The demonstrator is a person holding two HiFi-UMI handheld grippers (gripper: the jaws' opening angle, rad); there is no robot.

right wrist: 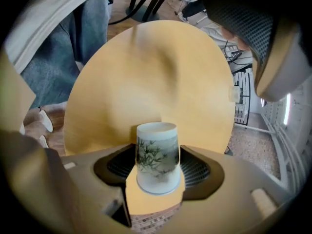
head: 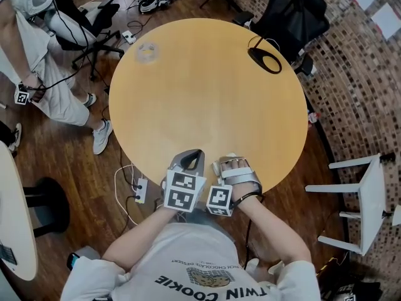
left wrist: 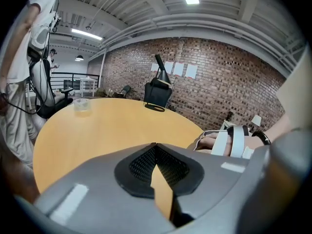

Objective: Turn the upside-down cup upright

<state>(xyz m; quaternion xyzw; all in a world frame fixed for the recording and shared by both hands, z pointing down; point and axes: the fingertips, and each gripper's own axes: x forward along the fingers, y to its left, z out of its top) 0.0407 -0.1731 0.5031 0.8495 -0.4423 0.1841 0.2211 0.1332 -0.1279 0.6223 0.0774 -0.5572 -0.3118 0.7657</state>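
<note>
A white cup (right wrist: 157, 162) with a green bamboo print sits between the dark pads of my right gripper (right wrist: 157, 149), which is shut on its sides. That view is turned over: the floor shows above and the brick wall below. In the head view the right gripper (head: 230, 163) is over the near edge of the round yellow table (head: 207, 99), and the hand covers most of the cup. Just to its left, my left gripper (head: 193, 157) is shut with nothing in it; in its own view the left gripper (left wrist: 155, 147) has its pads meeting at the tip.
A small clear round object (head: 147, 52) lies at the table's far left, and a black ring with a cable (head: 266, 59) at the far right. A person (head: 44, 74) stands by an office chair on the left. A white stool (head: 363, 199) stands right.
</note>
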